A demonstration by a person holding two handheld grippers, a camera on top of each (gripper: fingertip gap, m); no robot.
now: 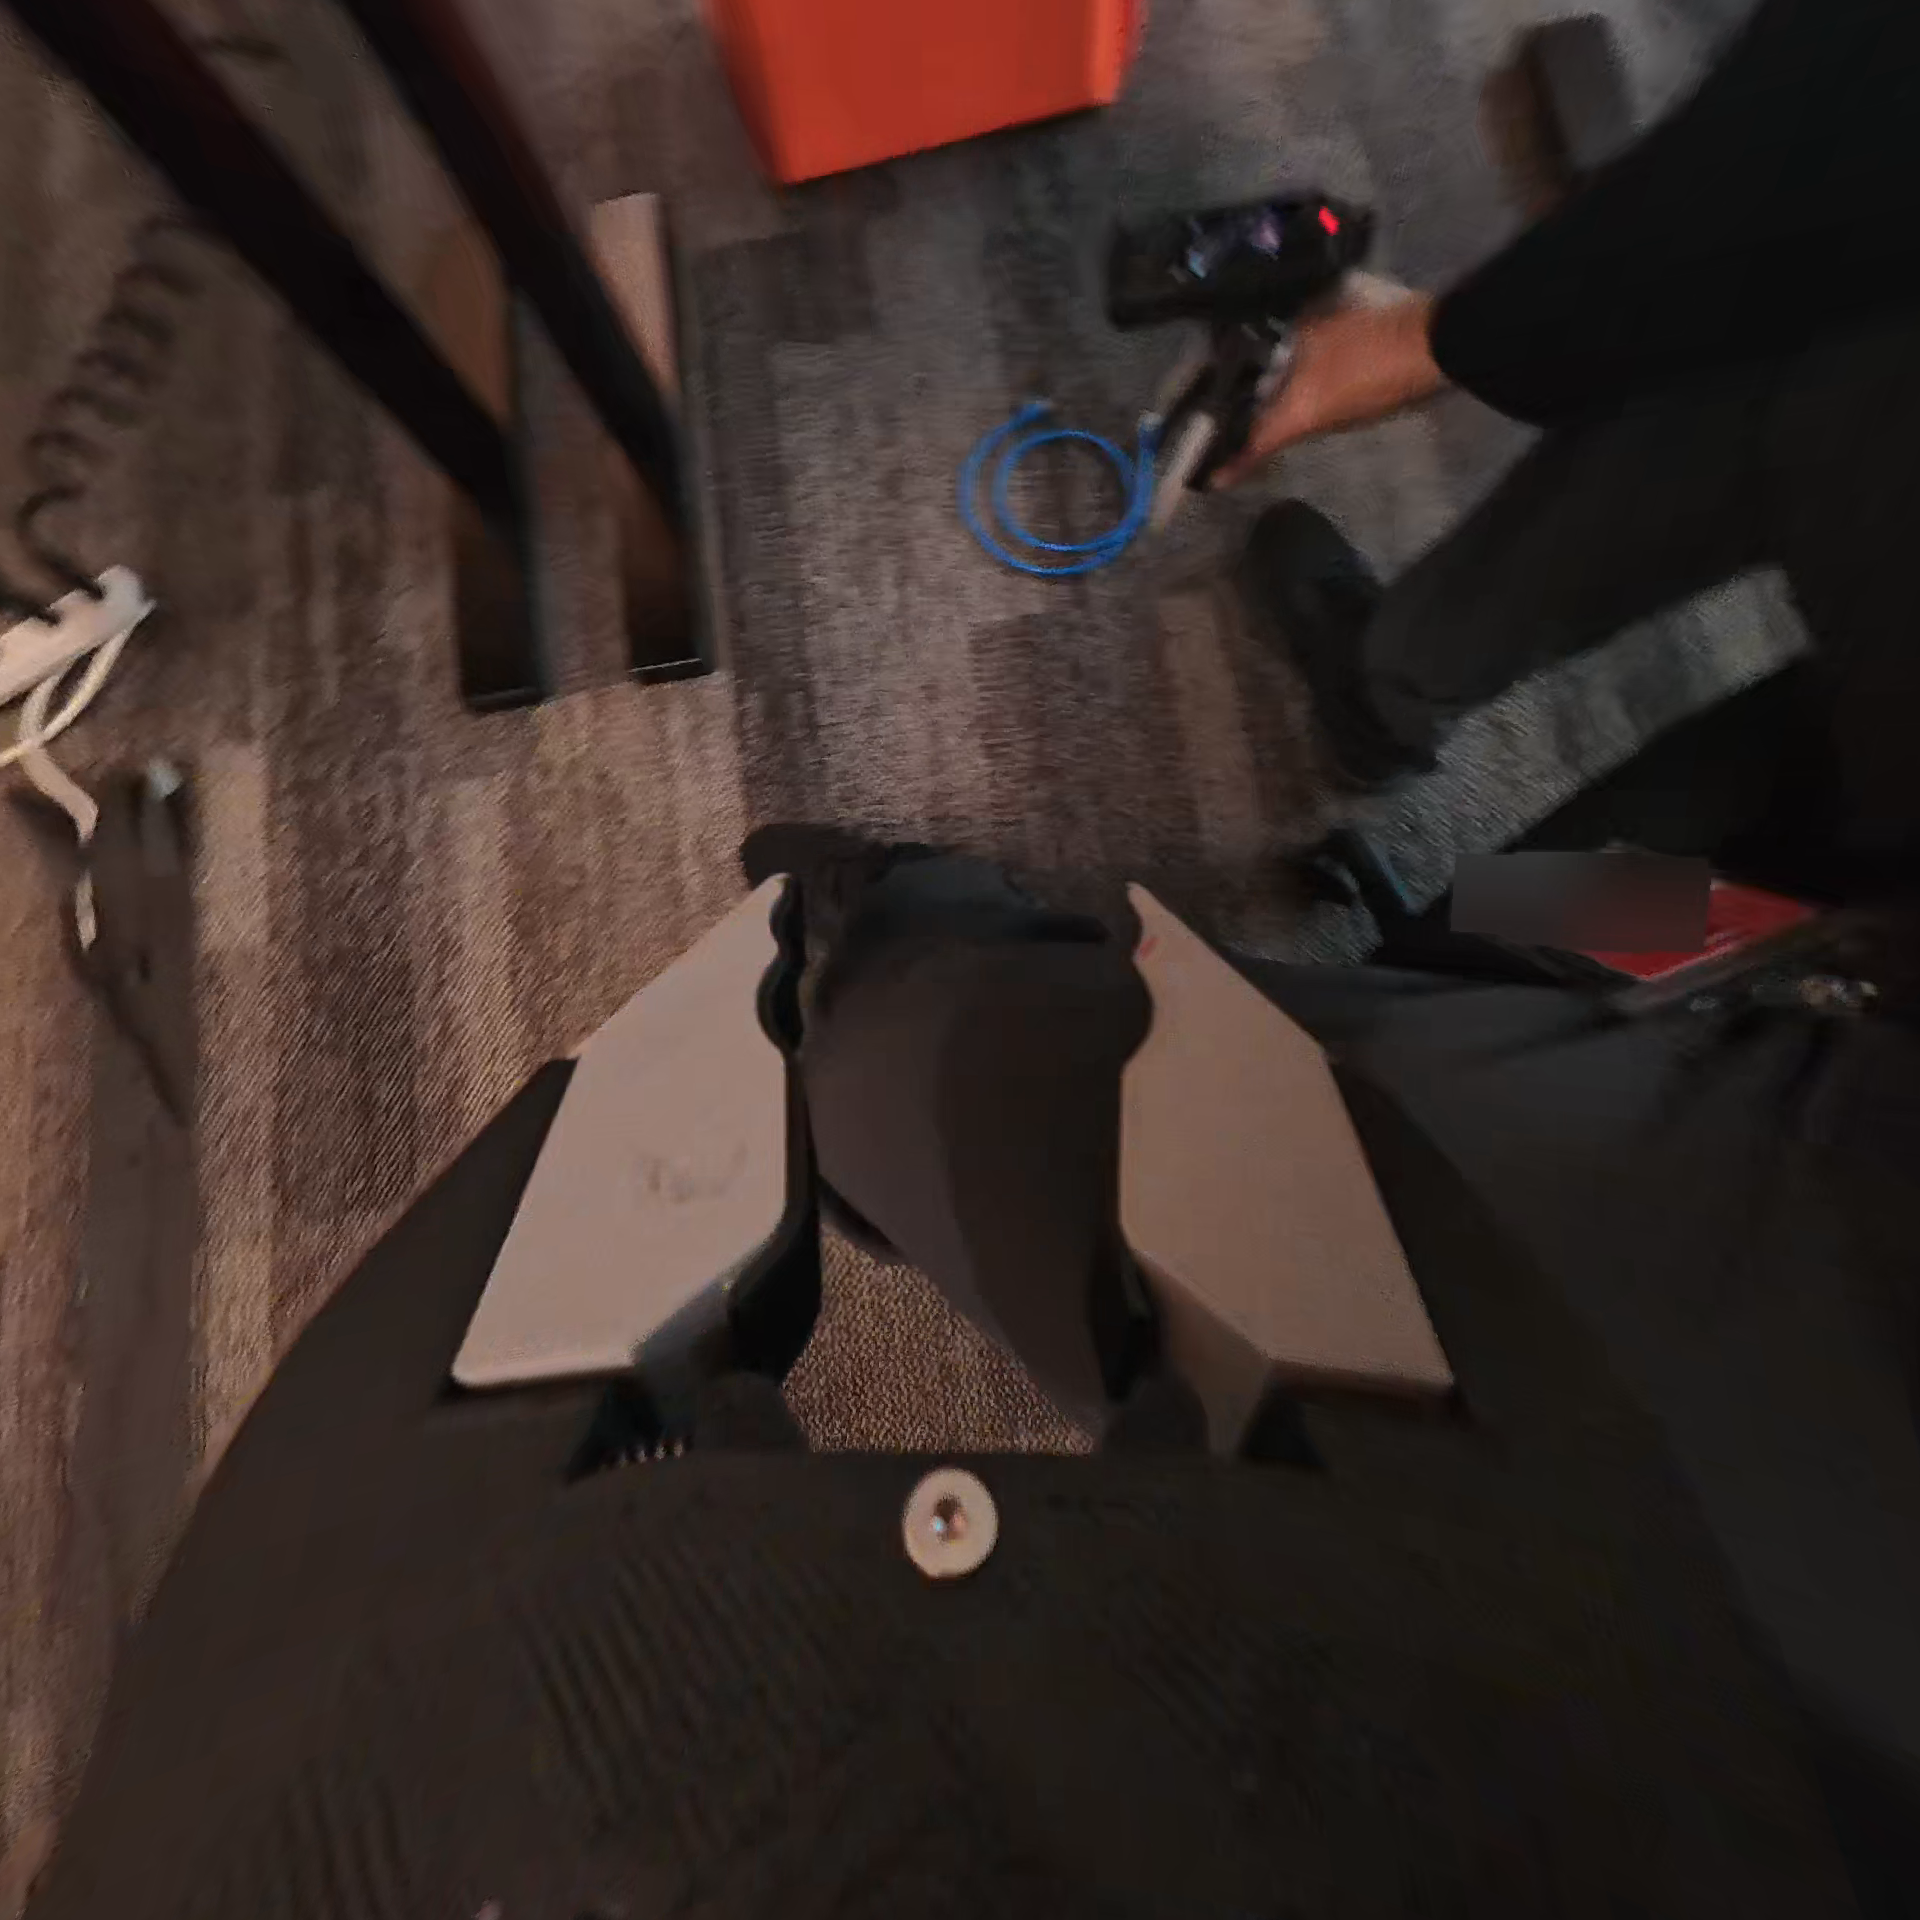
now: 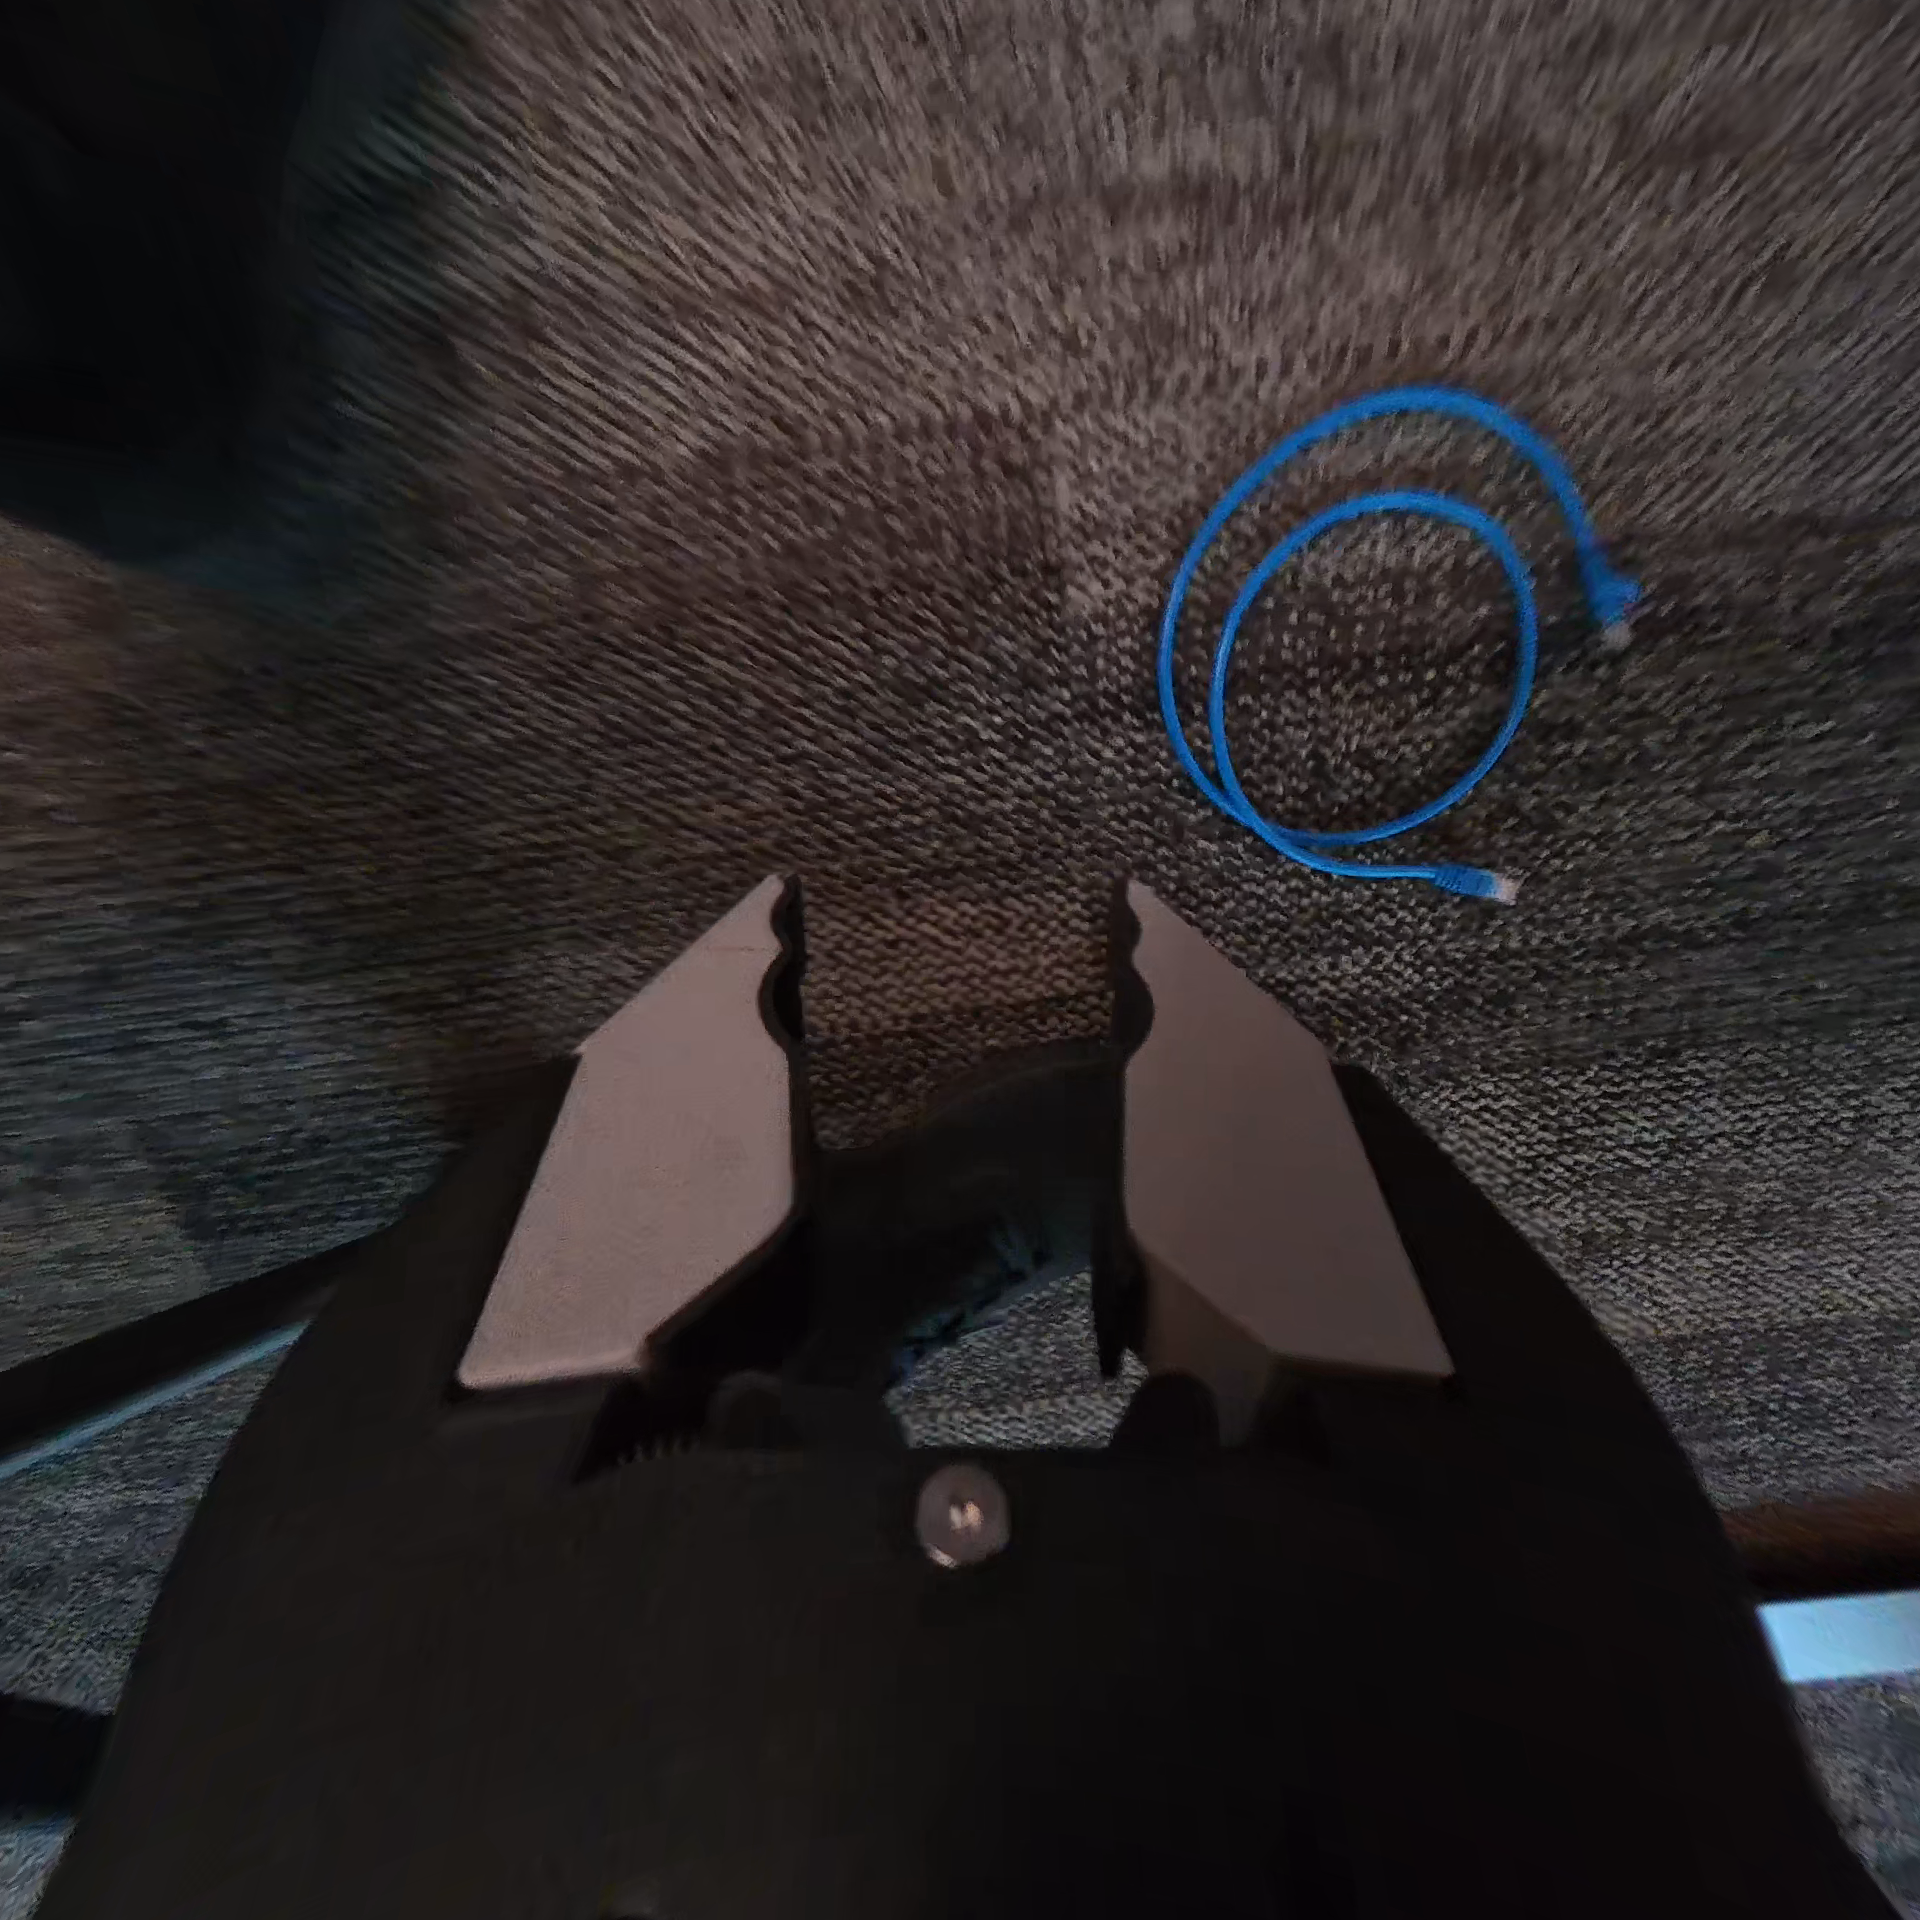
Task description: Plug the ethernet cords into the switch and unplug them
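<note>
Your left gripper (image 1: 956, 914): jaws apart, nothing held, hanging over your dark trouser leg.
Your right gripper (image 2: 961, 914): jaws apart, nothing held, above the carpet (image 2: 831, 520).
Blue cord (image 2: 1351, 665): coiled flat on the carpet, both plugs free, right of the right gripper's fingers.
Orange box (image 1: 925, 73): beyond the cord.

The carpet (image 2: 935, 520) is a rough, nubbly woven cloth, matt grey-brown. The blue cord (image 2: 1351, 665) on it has a smooth plastic-looking skin with a slight sheen, and pale clear plastic plugs (image 2: 1501, 888) at the ends. The right gripper (image 2: 961, 935) has matt, smooth pale fingers (image 2: 665, 1174) on a finely ribbed black body with one shiny metal screw (image 2: 961, 1522).
</note>
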